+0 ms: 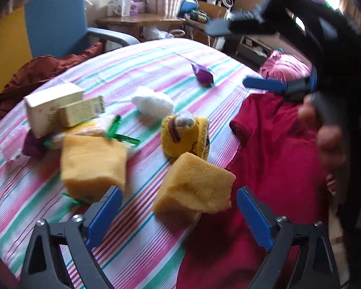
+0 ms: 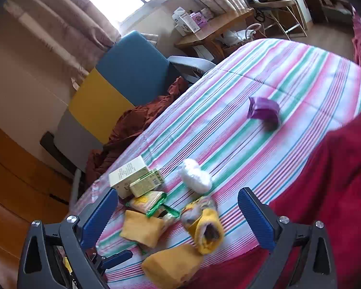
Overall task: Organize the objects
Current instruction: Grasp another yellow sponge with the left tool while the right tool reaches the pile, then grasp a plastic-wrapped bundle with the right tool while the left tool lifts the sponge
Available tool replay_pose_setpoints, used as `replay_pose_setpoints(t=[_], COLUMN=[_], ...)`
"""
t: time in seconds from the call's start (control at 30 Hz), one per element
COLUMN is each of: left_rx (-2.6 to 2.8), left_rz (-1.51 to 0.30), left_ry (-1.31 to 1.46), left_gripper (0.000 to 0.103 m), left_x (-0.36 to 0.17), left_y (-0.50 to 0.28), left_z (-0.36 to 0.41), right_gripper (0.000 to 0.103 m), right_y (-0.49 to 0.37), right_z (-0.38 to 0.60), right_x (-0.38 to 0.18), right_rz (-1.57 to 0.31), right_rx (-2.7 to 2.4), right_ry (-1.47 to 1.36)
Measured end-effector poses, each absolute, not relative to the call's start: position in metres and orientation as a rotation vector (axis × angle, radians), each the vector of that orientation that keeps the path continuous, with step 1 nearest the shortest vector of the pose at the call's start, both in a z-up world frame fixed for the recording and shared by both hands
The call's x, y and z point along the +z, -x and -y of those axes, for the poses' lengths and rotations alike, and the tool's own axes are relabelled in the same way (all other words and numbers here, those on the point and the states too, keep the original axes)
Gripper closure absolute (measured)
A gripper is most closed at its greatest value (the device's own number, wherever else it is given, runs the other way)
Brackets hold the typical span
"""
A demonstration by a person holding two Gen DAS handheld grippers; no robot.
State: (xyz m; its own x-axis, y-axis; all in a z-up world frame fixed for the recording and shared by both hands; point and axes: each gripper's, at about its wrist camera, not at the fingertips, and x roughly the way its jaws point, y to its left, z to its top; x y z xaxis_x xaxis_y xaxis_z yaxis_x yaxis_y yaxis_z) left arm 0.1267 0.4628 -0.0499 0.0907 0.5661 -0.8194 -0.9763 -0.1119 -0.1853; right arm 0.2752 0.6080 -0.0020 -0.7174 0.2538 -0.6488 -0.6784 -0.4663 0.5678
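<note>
Two yellow sponges lie on the striped bedspread: one just ahead of my open, empty left gripper, one to its left. Behind them lie a rolled yellow sock, a white bundle, a purple packet, two cream boxes and a green-trimmed packet. My right gripper hovers high at the right, open and empty. In the right wrist view it is above the sock, the sponges and the purple packet.
A red blanket covers the bed's right side. A blue chair with brown cloth stands at the far left. A wooden side table with boxes stands behind. My left gripper's fingers show low in the right wrist view.
</note>
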Motion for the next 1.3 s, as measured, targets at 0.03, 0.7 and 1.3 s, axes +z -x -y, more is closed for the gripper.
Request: replay_pose_setpoints(t=[0.03,0.7,1.3], left_rx=[1.429,1.505,1.853], left_rz=[-0.587,-0.334,-0.112], left_ry=[0.939,0.995,0.947], left_gripper=[0.017,0.048,0.048], left_x=[-0.054,-0.033,0.011], left_y=[-0.129,-0.087,-0.024], left_z=[-0.466,-0.398,-0.235], right_gripper=[0.001,0.068,0.068], right_y=[-0.269,-0.135,-0.099], right_z=[-0.613,-0.645,-0.458], right_x=[-0.001,-0.082,0.025], right_rz=[-1.127,-0.661,-0.593], right_rx=[2.191,2.046,2.543], right_ry=[0.710,1.458,1.213])
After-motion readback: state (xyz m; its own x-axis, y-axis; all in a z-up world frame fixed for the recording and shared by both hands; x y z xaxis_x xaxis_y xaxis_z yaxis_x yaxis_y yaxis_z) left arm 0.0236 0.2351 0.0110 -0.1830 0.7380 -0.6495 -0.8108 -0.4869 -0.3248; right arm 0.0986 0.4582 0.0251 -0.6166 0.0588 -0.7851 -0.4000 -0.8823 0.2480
